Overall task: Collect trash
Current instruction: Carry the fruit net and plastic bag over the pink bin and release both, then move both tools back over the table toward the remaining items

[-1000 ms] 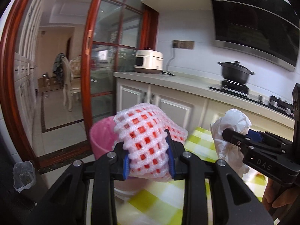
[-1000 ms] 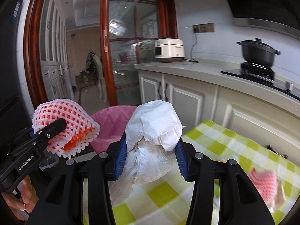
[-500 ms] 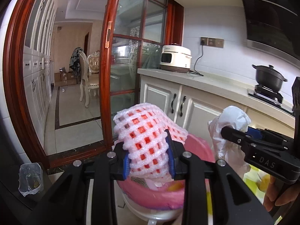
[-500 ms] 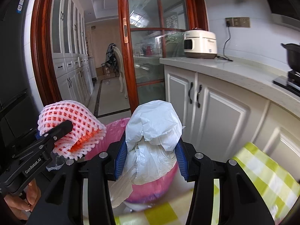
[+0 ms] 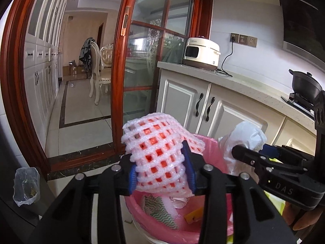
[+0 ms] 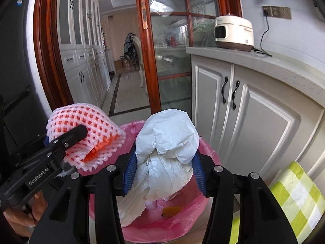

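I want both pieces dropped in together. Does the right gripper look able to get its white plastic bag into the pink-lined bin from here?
Probably yes. The right gripper holds the white plastic bag over the open pink-lined bin, its jaws just opening around it; nothing lies between.

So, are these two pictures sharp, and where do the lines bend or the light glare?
Left wrist view: sharp; the red wooden door frame bows, corners go black. Right wrist view: sharp too; daylight glares on the glass door pane, the white cabinet doors curve.
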The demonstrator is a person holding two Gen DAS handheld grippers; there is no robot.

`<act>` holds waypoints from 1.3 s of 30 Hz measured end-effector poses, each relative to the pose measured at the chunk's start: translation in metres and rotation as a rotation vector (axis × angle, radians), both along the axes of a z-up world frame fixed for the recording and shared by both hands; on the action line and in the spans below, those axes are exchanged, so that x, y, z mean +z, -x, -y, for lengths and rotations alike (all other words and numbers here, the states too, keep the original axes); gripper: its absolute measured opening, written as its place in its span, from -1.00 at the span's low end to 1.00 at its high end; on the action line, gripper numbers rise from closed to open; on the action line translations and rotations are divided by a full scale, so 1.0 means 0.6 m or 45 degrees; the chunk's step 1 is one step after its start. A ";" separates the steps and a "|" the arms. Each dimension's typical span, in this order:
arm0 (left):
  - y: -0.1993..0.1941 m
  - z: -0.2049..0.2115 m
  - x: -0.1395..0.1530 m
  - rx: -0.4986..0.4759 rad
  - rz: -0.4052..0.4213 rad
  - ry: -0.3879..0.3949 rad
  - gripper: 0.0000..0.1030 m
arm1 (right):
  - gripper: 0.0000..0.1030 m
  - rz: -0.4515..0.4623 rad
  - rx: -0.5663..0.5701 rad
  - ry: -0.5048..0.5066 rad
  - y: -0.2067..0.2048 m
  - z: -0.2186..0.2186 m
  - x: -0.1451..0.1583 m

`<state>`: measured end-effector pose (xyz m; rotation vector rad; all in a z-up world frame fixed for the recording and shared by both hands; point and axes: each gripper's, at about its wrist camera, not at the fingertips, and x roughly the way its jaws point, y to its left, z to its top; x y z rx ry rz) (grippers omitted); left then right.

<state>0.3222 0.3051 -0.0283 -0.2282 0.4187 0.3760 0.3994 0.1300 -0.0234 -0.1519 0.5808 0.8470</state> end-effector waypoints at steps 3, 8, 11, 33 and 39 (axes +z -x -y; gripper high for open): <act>-0.008 -0.005 -0.012 0.007 -0.019 -0.004 -0.10 | 0.20 -0.015 -0.007 -0.009 -0.007 0.005 -0.009; -0.005 -0.002 -0.020 -0.014 -0.014 -0.010 0.18 | 0.20 -0.011 -0.022 -0.019 -0.010 0.019 -0.009; -0.005 0.003 -0.016 -0.015 -0.012 -0.017 0.29 | 0.20 -0.003 -0.050 -0.041 -0.003 0.039 0.000; 0.163 0.289 0.017 -0.316 0.017 -0.038 0.90 | 0.41 0.038 -0.411 -0.126 0.220 0.363 0.025; 0.168 0.404 -0.011 -0.490 -0.039 0.008 0.90 | 0.42 0.023 -0.594 -0.110 0.273 0.486 0.002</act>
